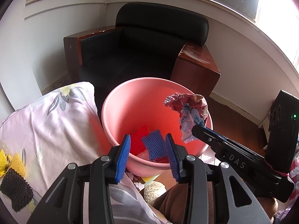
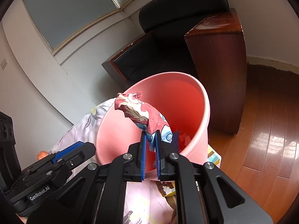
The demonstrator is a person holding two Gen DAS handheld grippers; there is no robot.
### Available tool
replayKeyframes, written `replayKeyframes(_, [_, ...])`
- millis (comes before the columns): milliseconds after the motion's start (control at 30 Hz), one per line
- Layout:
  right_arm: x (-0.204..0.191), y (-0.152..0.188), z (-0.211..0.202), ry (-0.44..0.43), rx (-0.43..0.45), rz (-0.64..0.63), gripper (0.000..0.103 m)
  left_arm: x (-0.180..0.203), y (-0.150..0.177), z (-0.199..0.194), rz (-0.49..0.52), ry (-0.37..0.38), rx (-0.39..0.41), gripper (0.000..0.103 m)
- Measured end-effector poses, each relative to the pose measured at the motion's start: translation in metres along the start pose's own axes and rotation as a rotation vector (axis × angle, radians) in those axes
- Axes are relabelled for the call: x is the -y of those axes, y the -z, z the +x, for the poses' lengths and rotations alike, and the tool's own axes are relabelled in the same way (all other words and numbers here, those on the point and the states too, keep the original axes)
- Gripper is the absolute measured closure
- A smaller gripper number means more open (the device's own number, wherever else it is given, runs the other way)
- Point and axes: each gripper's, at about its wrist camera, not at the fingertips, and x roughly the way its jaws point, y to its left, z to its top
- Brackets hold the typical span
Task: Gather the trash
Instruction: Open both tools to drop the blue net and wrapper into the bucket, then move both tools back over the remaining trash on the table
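A pink bucket point(image 1: 119, 100) stands beside the bed; blue point(image 1: 154, 145) and red point(image 1: 139, 140) foam nets lie inside it. My right gripper point(image 2: 151, 140) is shut on a crumpled red and blue wrapper point(image 2: 138, 112) and holds it over the bucket's point(image 2: 205, 112) opening; the wrapper also shows in the left wrist view point(image 1: 188, 110). My left gripper point(image 1: 148, 145) is open and empty, just at the bucket's near rim. It shows in the right wrist view point(image 2: 74, 149) at the lower left.
A floral sheet point(image 1: 52, 121) covers the bed at left, with a yellow wrapper point(image 1: 4, 166), yellow foam net point(image 1: 18, 163) and black foam net point(image 1: 15, 190) on it. A black armchair point(image 1: 145, 43) with wooden sides stands behind the bucket. Wooden floor point(image 2: 261, 130) lies at right.
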Motion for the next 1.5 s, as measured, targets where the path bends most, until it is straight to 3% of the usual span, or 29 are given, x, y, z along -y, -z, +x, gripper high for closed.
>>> replayKeyframes(100, [0.001, 0.0, 0.002, 0.012, -0.005, 0.017, 0.093, -0.001, 0.001, -0.004, -0.007, 0.008, 0.003, 0.065])
replayKeyframes(267, [0.006, 0.001, 0.003, 0.016, 0.003, 0.066, 0.073, -0.005, 0.006, -0.01, -0.012, 0.017, 0.009, 0.065])
replayKeyframes(1033, [-0.05, 0.016, -0.016, -0.021, 0.004, -0.153, 0.072, -0.031, 0.022, -0.053, -0.081, 0.009, 0.08, 0.065])
replayKeyframes(1500, [-0.092, 0.034, -0.01, -0.105, -0.056, -0.218, 0.072, -0.085, 0.049, -0.088, -0.176, -0.054, 0.126, 0.065])
